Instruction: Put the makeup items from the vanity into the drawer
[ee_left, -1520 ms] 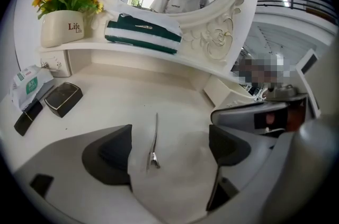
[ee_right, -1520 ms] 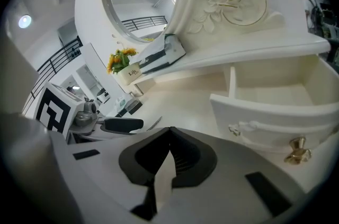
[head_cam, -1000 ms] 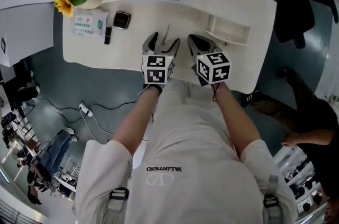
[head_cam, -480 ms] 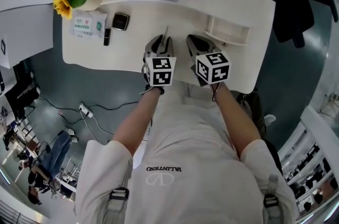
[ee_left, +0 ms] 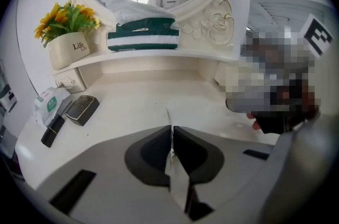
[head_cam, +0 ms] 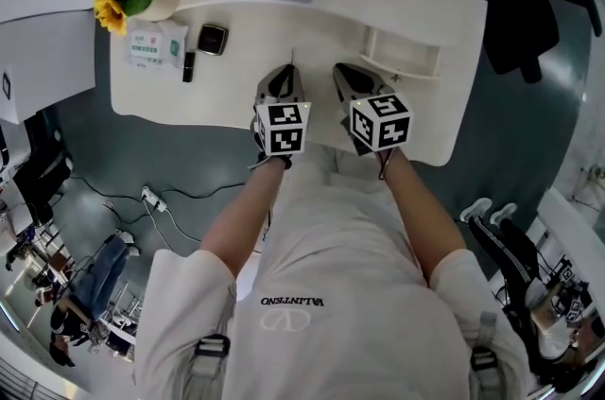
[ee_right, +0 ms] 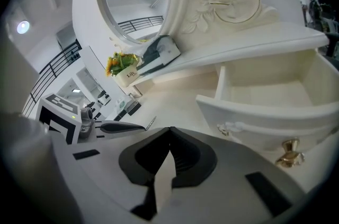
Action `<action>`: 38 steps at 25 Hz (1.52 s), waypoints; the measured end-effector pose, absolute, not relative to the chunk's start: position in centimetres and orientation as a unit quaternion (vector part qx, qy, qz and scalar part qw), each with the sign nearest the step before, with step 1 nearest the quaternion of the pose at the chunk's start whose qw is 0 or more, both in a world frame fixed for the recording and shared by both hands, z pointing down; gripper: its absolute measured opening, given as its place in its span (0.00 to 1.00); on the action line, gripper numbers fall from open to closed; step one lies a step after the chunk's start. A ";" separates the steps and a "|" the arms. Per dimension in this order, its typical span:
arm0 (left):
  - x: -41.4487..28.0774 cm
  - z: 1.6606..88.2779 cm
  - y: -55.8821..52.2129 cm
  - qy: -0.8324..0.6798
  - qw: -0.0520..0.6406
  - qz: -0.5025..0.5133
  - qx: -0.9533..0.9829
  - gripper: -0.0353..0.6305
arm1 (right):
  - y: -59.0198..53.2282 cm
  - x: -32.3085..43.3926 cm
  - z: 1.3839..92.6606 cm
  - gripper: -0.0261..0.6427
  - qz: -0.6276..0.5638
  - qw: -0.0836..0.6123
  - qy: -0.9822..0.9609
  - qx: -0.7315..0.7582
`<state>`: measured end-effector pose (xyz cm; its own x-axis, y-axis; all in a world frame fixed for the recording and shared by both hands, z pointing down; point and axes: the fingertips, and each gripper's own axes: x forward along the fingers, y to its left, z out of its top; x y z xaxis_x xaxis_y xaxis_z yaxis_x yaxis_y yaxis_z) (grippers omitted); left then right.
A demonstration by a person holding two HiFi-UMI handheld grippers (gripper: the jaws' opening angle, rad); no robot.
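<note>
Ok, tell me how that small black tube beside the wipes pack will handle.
The small black tube lies on its side, so a nudge may roll it. It looks slim, likely light and stiff; its smooth shell might slip in the jaws.

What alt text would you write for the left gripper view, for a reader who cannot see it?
The left gripper, its dark jaws shut, pinches a thin pale stick over a cream-white vanity top. At the left lie a dark square case and a small black tube; a white pot of yellow flowers stands on the shelf behind.
</note>
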<state>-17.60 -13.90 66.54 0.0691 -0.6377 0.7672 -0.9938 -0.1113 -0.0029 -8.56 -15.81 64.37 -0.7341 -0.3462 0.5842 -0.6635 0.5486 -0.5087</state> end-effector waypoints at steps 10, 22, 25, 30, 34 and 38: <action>-15.8 64.4 -13.7 -0.597 0.280 0.300 0.689 0.08 | -15.0 -7.7 63.3 0.06 0.366 0.208 -0.856 0.300; -10.9 60.2 -14.7 -0.569 0.272 0.260 0.731 0.08 | -15.6 -4.7 60.2 0.06 0.358 0.174 -0.852 0.341; -9.8 59.5 -15.1 -0.561 0.268 0.258 0.739 0.08 | -16.0 -3.9 59.4 0.06 0.355 0.163 -0.850 0.353; -7.8 58.6 -15.6 -0.547 0.266 0.252 0.753 0.08 | -16.6 -2.3 58.1 0.06 0.350 0.149 -0.846 0.373; -6.1 57.9 -16.3 -0.536 0.258 0.250 0.764 0.08 | -17.3 -0.6 57.4 0.06 0.348 0.139 -0.841 0.390; -4.6 57.2 -16.9 -0.527 0.253 0.247 0.773 0.08 | -17.8 1.1 56.7 0.06 0.344 0.131 -0.837 0.406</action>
